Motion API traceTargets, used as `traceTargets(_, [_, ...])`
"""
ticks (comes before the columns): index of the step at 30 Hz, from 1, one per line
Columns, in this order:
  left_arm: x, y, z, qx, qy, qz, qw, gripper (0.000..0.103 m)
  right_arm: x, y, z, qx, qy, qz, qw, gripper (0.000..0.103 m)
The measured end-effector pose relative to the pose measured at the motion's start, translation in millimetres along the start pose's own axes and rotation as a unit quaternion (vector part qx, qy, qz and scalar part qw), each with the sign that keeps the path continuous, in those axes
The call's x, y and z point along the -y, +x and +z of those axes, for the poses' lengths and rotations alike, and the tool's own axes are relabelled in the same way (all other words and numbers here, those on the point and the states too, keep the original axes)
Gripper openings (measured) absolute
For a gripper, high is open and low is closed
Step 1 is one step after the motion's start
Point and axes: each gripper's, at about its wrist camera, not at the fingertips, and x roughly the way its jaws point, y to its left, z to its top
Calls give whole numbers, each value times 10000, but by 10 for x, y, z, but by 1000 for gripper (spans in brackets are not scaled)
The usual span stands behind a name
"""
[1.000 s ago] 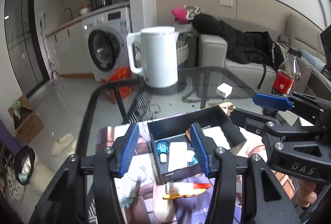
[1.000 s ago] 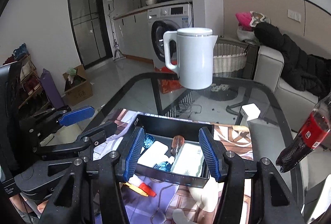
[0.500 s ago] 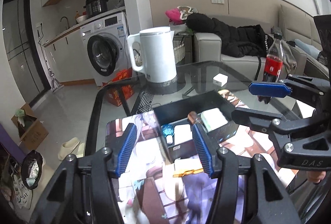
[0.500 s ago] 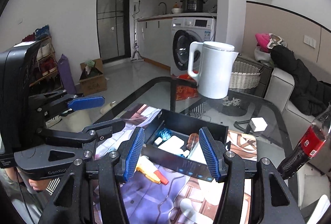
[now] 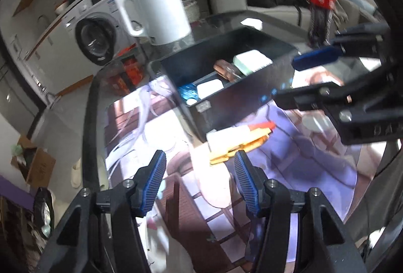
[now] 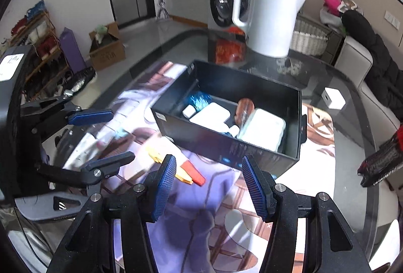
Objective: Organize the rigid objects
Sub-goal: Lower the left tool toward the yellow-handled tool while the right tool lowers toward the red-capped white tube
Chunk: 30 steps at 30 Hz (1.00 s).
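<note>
Left gripper (image 5: 199, 182): your blue-padded jaws stand apart with nothing between them, aimed at the printed mat just short of the yellow-and-white tube with a red cap (image 5: 239, 137), which lies loose against the near wall of the black rectangular box (image 5: 234, 101), presumably waiting to go in. Inside sit a white flat case (image 6: 262, 129) and an amber-handled tool (image 6: 245, 109). Right gripper (image 6: 209, 187): likewise parted and empty above the mat. Compared with the earlier frame, both grippers have dropped toward the worktop and tilted; the box contents are unchanged.
</note>
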Motion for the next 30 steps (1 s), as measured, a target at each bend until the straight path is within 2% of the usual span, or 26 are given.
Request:
traceTargets(3, [78,130,0,-203,193,-196,9994,56,76,90,-25,-166,127,37,9998,57])
traceTargets(6, [133,248,13,-357,227,-234,9988,56,121,141,-45,-203,167,37,9996,57])
traceTargets(19, [281,389,146,-535,184,-469,9973,56,240,193,-57,-320,218,129,9992,57])
traceTargets(21, [281,388,151,-539,196,-466,9973,52,254,185,-55,-315,239,147,9991,57])
traceTargets(23, [286,388,162,-573,199,-481,9970,41,261,181,-53,-308,255,159,9991,57])
traceTargets(24, [278,390,164,-603,194,-537,9965,41,262,182,-50,-309,257,164,9991,57])
traceTargets(26, [277,393,148,-679,204,-616,9956,23,260,188,-48,-320,248,163,9990,57])
traceTargets(28, [293,394,127,-741,253,-682,9946,19,263,204,-48,-345,255,175,9989,57])
traceTargets(30, [288,371,110,-819,231,-833,9929,11,272,226,-48,-387,281,197,9987,57])
